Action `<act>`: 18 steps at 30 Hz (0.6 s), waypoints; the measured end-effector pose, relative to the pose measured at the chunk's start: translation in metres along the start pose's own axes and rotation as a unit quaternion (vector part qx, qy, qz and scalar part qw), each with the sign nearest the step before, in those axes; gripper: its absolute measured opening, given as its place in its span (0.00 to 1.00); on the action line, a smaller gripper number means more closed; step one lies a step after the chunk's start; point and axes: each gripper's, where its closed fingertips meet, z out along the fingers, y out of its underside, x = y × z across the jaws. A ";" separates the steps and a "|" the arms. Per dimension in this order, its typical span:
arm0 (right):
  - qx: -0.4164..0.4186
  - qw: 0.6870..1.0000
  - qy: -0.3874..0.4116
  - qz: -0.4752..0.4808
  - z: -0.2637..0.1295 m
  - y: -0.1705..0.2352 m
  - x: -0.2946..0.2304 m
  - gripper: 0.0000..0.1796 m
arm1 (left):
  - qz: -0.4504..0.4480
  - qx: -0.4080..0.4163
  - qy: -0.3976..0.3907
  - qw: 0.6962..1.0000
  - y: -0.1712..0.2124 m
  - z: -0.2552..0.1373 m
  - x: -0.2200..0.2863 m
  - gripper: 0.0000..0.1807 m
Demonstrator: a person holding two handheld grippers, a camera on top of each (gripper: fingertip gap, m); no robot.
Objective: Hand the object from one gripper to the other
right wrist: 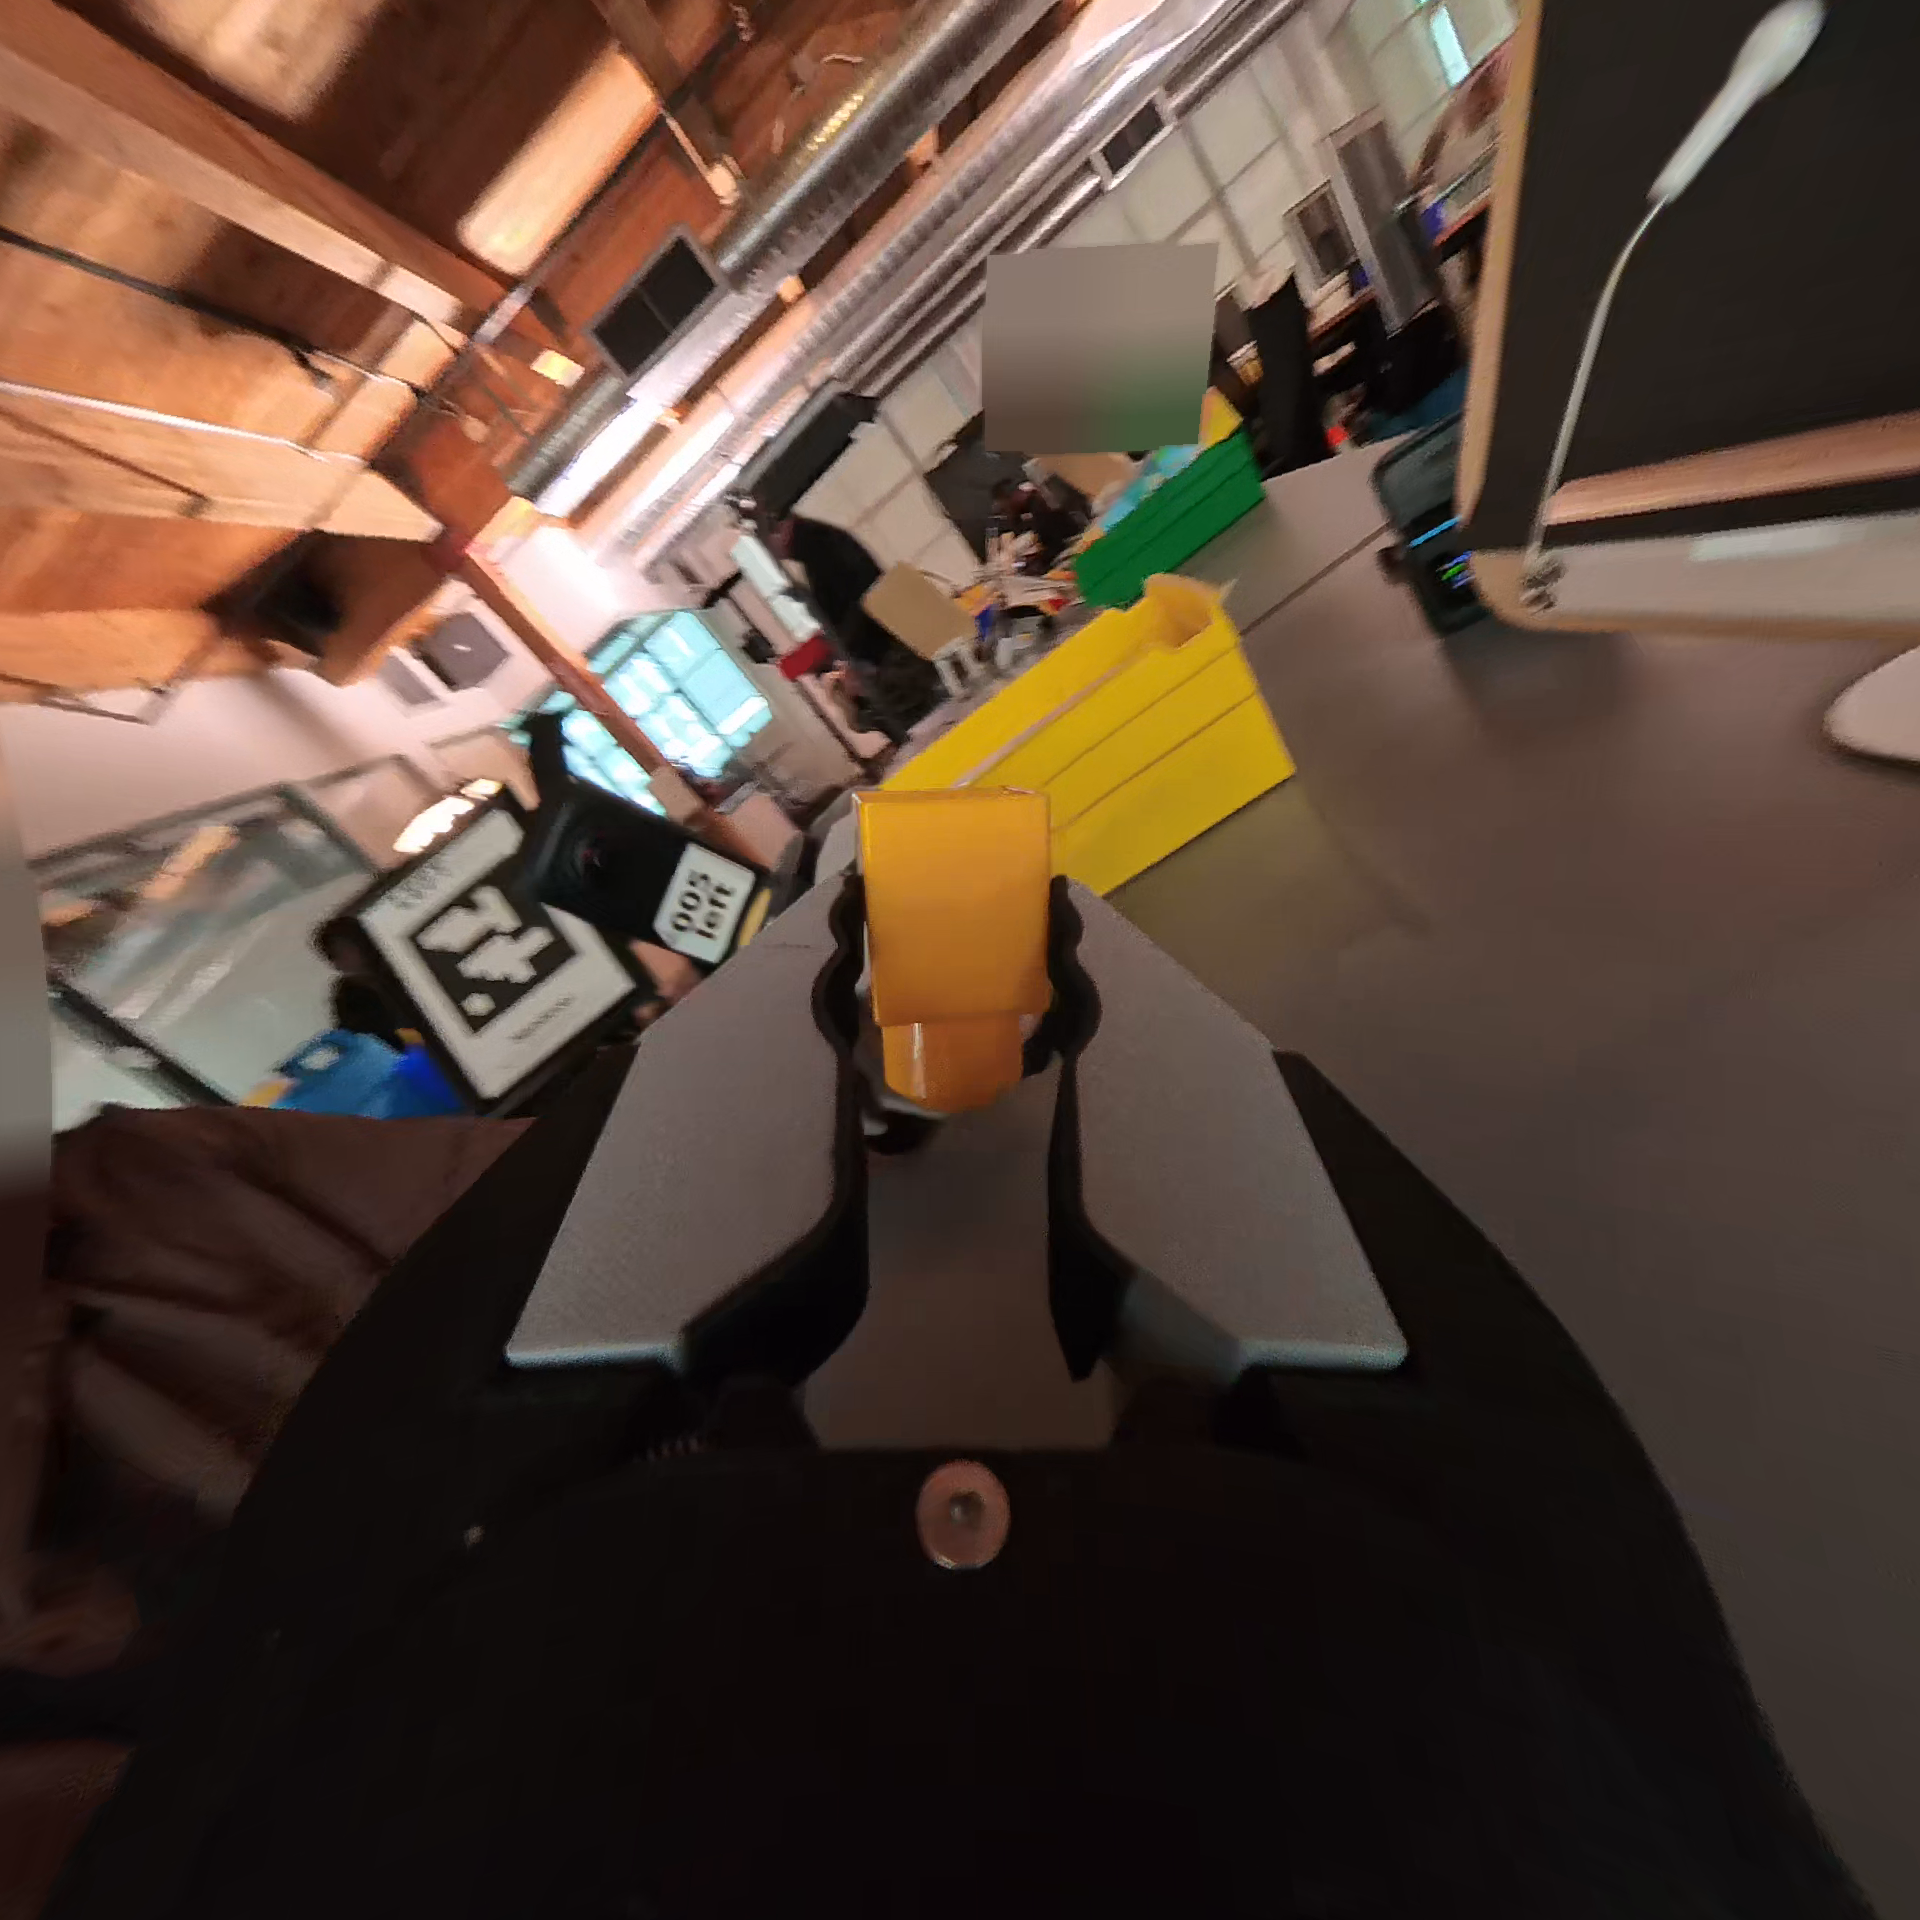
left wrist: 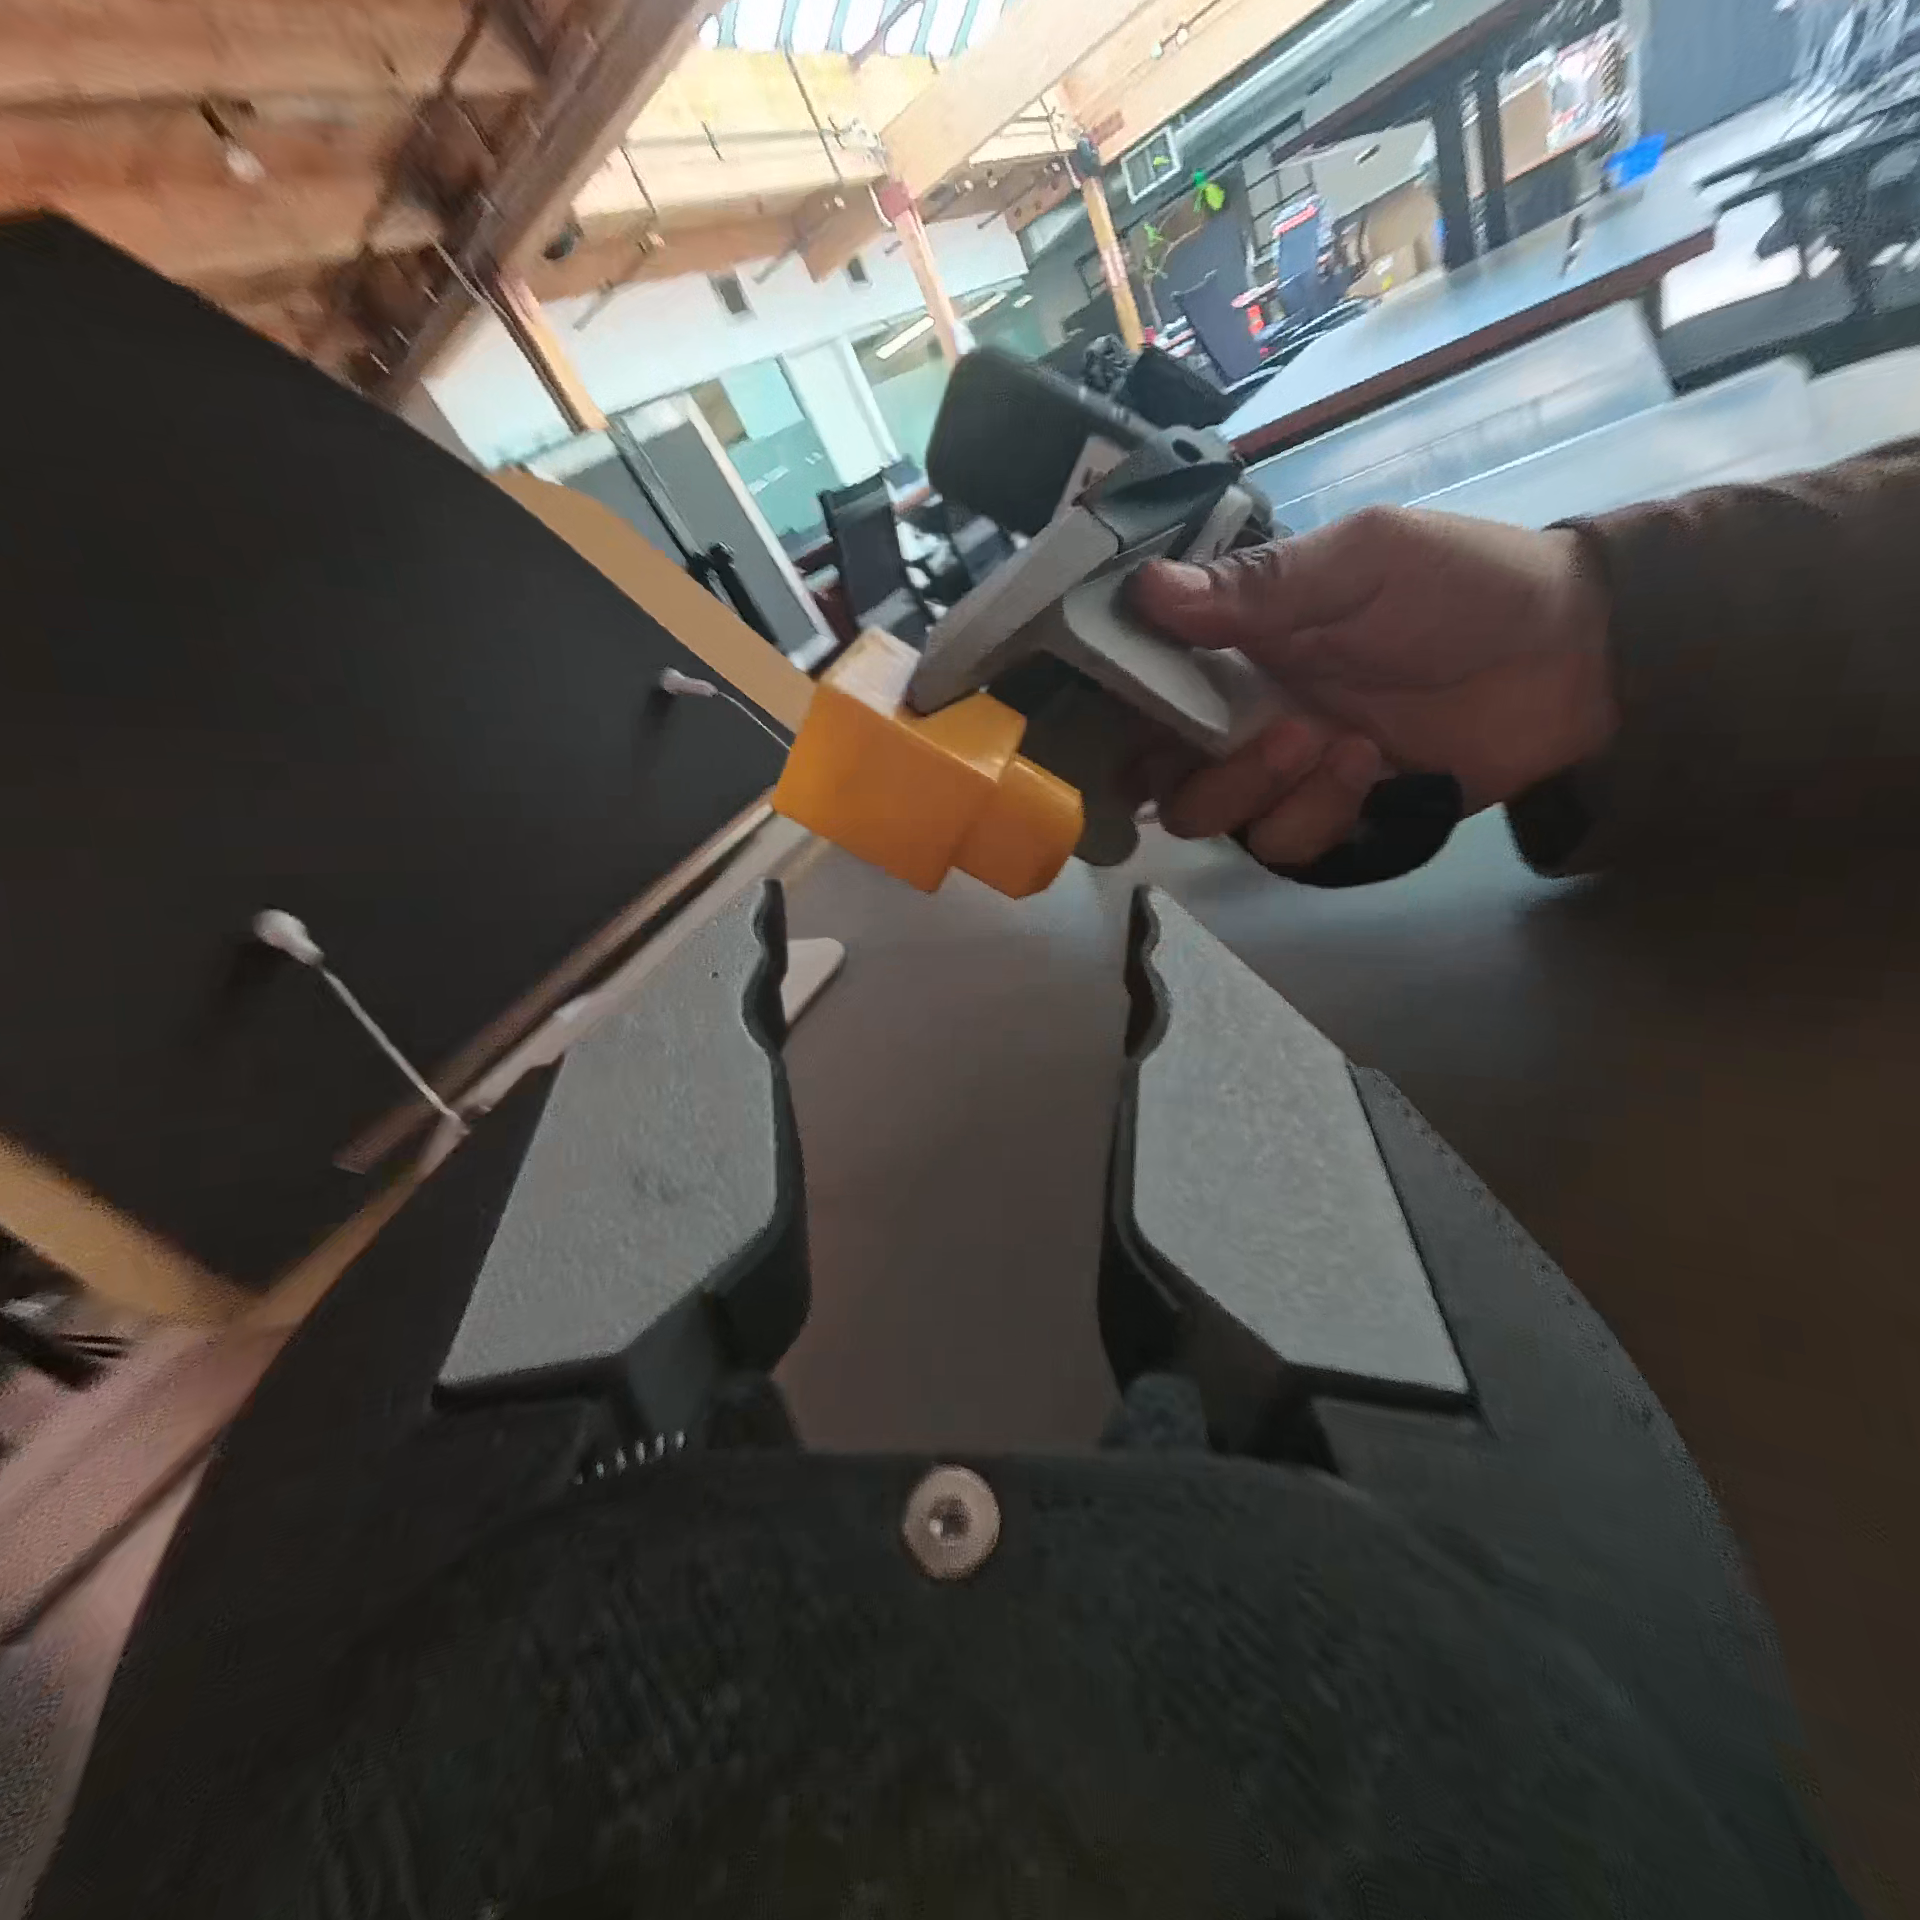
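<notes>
An orange plastic block (right wrist: 951, 956) with a narrower stub end sits clamped between the fingertips of my right gripper (right wrist: 954, 961), held above the dark table. In the left wrist view the same orange block (left wrist: 920, 795) hangs in the right gripper (left wrist: 961, 707), held by a hand (left wrist: 1382, 675). My left gripper (left wrist: 956, 961) is open and empty, its tips just below and short of the block. The left gripper's body with its square marker (right wrist: 499, 956) shows at left in the right wrist view.
A yellow bin (right wrist: 1122, 727) and a green bin (right wrist: 1174, 530) stand on the dark table (right wrist: 1507, 987) beyond the block. A black board with white cables (left wrist: 260, 675) stands at the left. People are far off in the background. Less than 4 cm separates the two grippers' tips.
</notes>
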 end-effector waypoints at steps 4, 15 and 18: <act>-0.030 0.975 0.131 -0.177 -0.007 -0.006 0.012 0.18 | -0.127 -0.051 0.064 0.989 0.020 0.004 0.008 0.37; -0.179 0.666 0.355 -0.632 -0.006 0.006 0.025 0.18 | -0.327 -0.030 0.101 0.939 0.019 0.000 -0.005 0.44; -0.203 0.600 0.366 -0.681 0.001 0.011 0.027 0.18 | -0.391 0.010 0.109 0.914 0.009 -0.003 -0.015 0.45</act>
